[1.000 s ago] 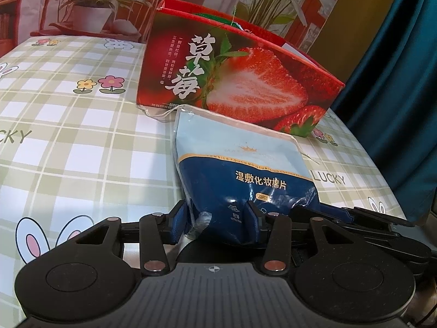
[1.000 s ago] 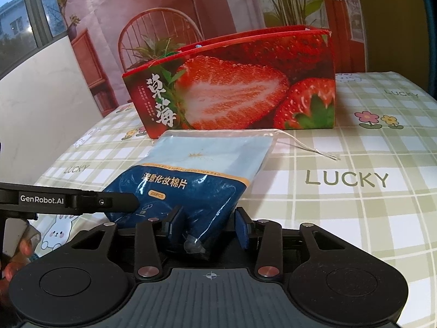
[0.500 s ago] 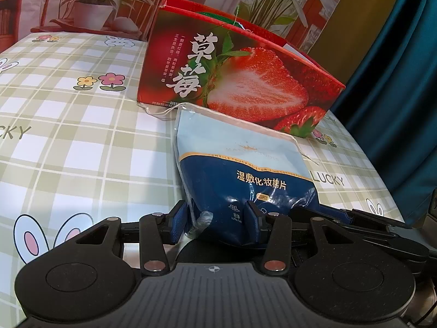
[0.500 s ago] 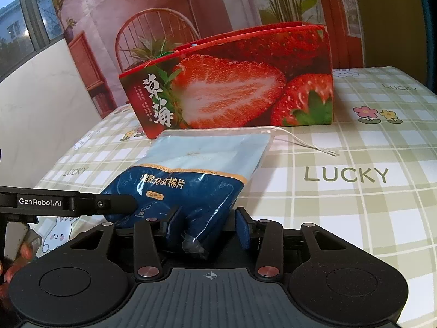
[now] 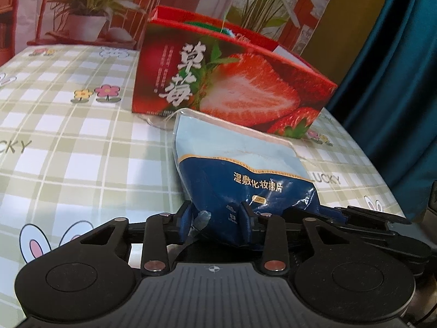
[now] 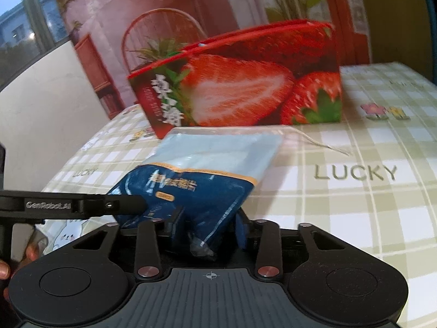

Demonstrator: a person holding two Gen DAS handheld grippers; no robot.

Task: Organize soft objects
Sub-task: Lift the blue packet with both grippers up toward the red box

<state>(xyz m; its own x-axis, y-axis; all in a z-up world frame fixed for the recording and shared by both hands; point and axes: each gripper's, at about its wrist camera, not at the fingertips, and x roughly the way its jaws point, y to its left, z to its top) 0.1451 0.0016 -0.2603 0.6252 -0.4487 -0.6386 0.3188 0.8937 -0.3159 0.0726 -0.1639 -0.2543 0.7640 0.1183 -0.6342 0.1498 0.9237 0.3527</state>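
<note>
Item count, both wrist views combined:

- Claws: two. Left claw (image 5: 217, 214); right claw (image 6: 207, 224).
- Soft pouches: one, a blue and pale cotton-pad pouch (image 5: 240, 169).
- Boxes: one, a red strawberry-printed box (image 5: 232, 87).
- Desks: one, a desk (image 5: 82, 142) covered by a green checked cloth.
- Drawstrings: one white drawstring (image 6: 325, 143) lying on the cloth.
- Flower prints in the left view: two flower pairs; nearest is flower pair (image 5: 97, 94).
- Hands: one, partly visible hand (image 6: 16, 259).

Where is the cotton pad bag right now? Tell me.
In both wrist views the cotton pad bag lies on the checked tablecloth just before the strawberry box, its near end pinched by the left gripper and right gripper.
</note>
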